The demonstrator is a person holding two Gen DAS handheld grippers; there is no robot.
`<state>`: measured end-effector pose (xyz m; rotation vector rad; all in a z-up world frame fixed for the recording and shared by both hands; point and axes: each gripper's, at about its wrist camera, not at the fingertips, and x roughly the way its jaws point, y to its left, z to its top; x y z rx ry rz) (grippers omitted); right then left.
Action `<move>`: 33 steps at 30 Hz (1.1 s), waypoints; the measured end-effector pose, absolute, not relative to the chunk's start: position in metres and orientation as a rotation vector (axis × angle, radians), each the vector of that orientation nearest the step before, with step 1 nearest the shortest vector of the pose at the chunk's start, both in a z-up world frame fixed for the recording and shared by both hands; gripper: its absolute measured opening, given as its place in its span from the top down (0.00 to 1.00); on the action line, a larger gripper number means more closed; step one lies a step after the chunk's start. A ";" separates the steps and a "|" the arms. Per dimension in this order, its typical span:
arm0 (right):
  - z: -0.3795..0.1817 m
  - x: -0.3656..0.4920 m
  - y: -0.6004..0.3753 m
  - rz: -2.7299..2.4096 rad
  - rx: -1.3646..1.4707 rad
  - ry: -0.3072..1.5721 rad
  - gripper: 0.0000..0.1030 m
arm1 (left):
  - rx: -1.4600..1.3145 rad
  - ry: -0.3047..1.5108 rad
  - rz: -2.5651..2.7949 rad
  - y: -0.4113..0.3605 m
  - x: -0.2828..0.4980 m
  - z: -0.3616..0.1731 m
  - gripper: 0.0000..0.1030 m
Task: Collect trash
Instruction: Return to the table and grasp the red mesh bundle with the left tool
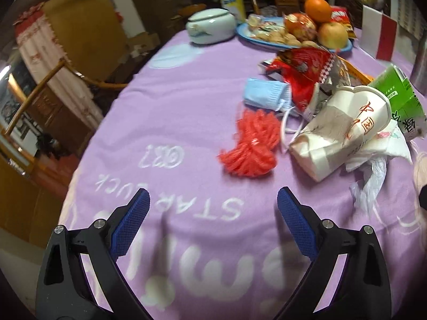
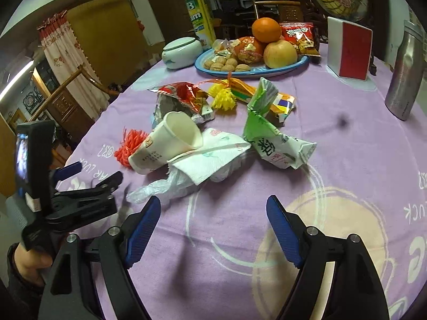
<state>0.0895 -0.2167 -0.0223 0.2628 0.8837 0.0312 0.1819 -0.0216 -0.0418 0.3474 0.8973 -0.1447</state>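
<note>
Trash lies in a heap on the purple tablecloth (image 1: 186, 101). In the left wrist view I see a red raffia bundle (image 1: 249, 144), a blue face mask (image 1: 267, 94), a red snack wrapper (image 1: 307, 74), a crushed paper cup (image 1: 341, 130), a green carton (image 1: 397, 98) and a tissue (image 1: 379, 146). My left gripper (image 1: 213, 197) is open and empty, just short of the red bundle. The right wrist view shows the paper cup (image 2: 170, 138), tissue (image 2: 210, 157), clear plastic bag (image 2: 160, 186), green carton (image 2: 269, 138) and a yellow raffia bundle (image 2: 222, 97). My right gripper (image 2: 213, 202) hangs open and empty before the plastic bag.
A blue plate (image 2: 293, 66) with fruit and walnuts stands at the back, beside a pale lidded jar (image 2: 181, 50) and a tall yellow box (image 2: 198, 10). A red-and-white box (image 2: 349, 50) and a steel flask (image 2: 405, 72) stand on the right. The table edge and a wooden chair (image 1: 53, 80) are left.
</note>
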 end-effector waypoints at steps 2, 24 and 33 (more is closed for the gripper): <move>-0.025 0.092 -0.219 0.022 0.265 0.896 0.20 | 0.363 0.901 -0.152 -0.028 0.189 -0.045 0.10; -0.042 0.102 -0.220 0.011 0.271 0.906 0.20 | 0.184 0.861 -0.248 0.024 0.144 -0.011 0.68; -0.046 0.118 -0.194 0.056 0.202 0.947 0.29 | 0.106 0.864 -0.219 0.066 0.101 -0.013 0.68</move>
